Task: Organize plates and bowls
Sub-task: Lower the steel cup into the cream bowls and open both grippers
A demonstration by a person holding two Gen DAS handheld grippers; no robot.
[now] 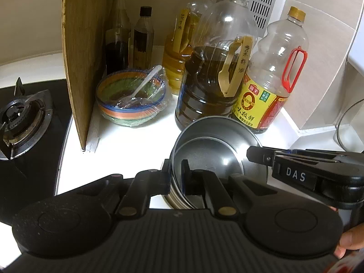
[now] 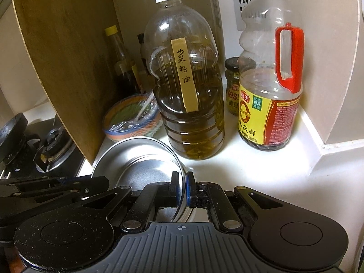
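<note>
Left gripper (image 1: pixel 175 171), right gripper (image 2: pixel 181 184): jaws each pinching rim of shiny steel bowls (image 2: pixel 145 159), seemingly nested.

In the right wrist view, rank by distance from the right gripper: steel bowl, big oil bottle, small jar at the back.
1. steel bowl, rim between the right gripper fingers.
2. big oil bottle, straight ahead.
3. small jar, behind, against the wall.

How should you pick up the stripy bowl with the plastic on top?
Grip the stripy bowl by its outer wall or rim on the open front side. Cling film and a spoon cover the top, the wooden board blocks its left, and bottles crowd behind.
</note>
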